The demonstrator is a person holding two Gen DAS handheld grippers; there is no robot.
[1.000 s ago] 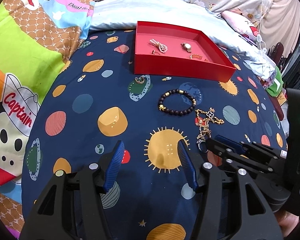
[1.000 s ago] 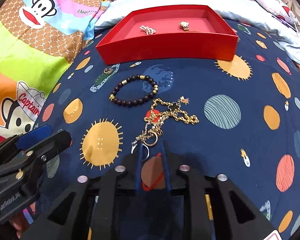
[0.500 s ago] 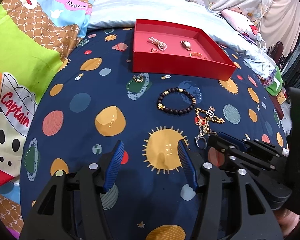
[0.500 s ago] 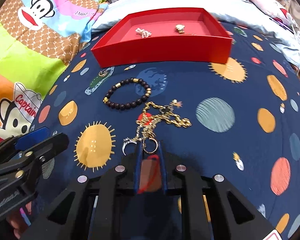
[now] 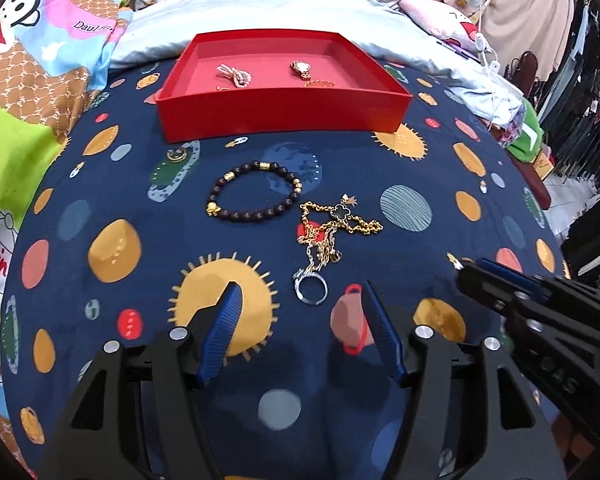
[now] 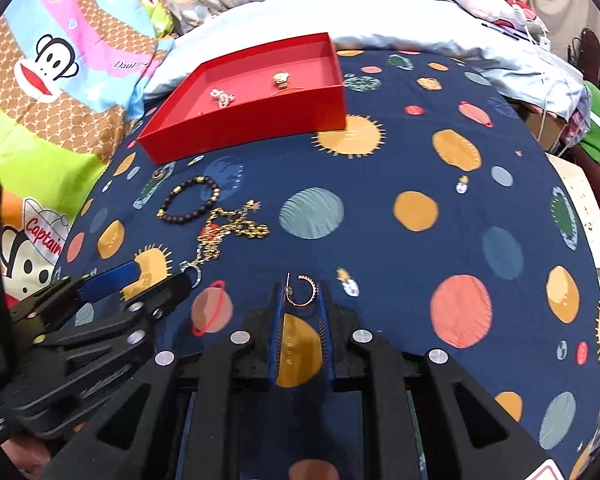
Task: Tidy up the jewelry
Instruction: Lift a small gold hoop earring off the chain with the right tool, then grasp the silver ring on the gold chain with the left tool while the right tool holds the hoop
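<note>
My right gripper [image 6: 300, 287] is shut on a rose-gold hoop earring [image 6: 302, 291], held just above the navy bedspread, right of the other pieces. My left gripper [image 5: 301, 286] has empty jaws that are opening. A silver ring [image 5: 311, 294] lies just ahead of them, joined to a tangled gold chain necklace [image 5: 332, 226]. A dark bead bracelet [image 5: 256, 216] lies left of the chain. Behind them stands the red tray [image 5: 280, 116], holding a pearl piece [image 5: 236, 75], a small watch [image 5: 302, 67] and a fine gold chain. The right gripper [image 5: 480, 272] also shows at the right edge.
The planet-print bedspread [image 6: 420, 208] falls away at the right, beyond it a floor and hanging clothes [image 5: 580, 100]. A cartoon monkey blanket [image 6: 52, 68] rises on the left. A pale blue pillow [image 5: 260, 4] lies behind the tray.
My right gripper closed on the hoop earring at the chain pile and carried it right and slightly up. My left gripper slid right until the silver ring sat before its wider jaws.
</note>
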